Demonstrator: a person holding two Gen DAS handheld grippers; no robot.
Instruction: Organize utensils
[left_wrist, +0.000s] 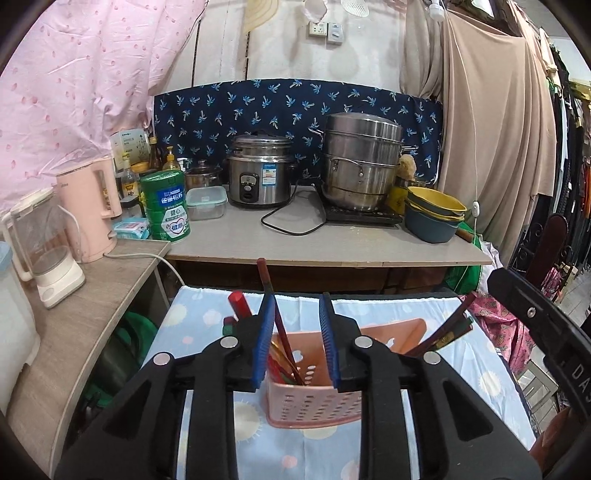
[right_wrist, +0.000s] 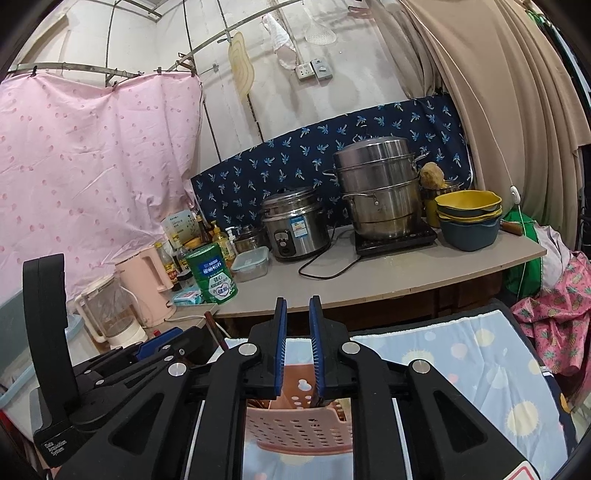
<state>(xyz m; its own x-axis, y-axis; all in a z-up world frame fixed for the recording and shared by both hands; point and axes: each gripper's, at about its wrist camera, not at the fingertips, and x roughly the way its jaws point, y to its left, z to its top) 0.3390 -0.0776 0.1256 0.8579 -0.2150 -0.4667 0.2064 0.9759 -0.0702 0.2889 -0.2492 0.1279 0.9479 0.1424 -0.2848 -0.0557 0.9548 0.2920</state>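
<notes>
Chopsticks (left_wrist: 284, 343) are seen standing tilted inside a pink perforated utensil basket (left_wrist: 314, 402), which rests upright on a blue cloth (left_wrist: 207, 325) printed with pastel circles. A dark red chopstick (left_wrist: 266, 284) is seen rising past the tip of the left-hand finger of the left gripper (left_wrist: 297, 306); it lies against that blue pad, but the jaws are spread wide above the basket and nothing is clamped between them. Further chopsticks (left_wrist: 443, 332) are seen leaning out over the right side of the basket, and a red-handled object (left_wrist: 240, 304) is partly hidden behind the left gripper's left finger. In the right wrist view, the right gripper (right_wrist: 297, 310) is positioned above the same basket (right_wrist: 295, 424), with its blue pads set apart by a narrow gap. A thin dark stick (right_wrist: 314, 399) is visible at the lower end of the right pad, yet whether it is pinched cannot be determined. The body of the left gripper (right_wrist: 155, 354) is visible just beside the right one. Behind the cloth, a grey counter (left_wrist: 332, 243) carries a rice cooker (left_wrist: 258, 173), a stacked steel steamer (left_wrist: 362, 162) on an induction plate, stacked yellow and blue bowls (left_wrist: 434, 214), a green tin (left_wrist: 166, 206) and a pink kettle (left_wrist: 92, 206).
</notes>
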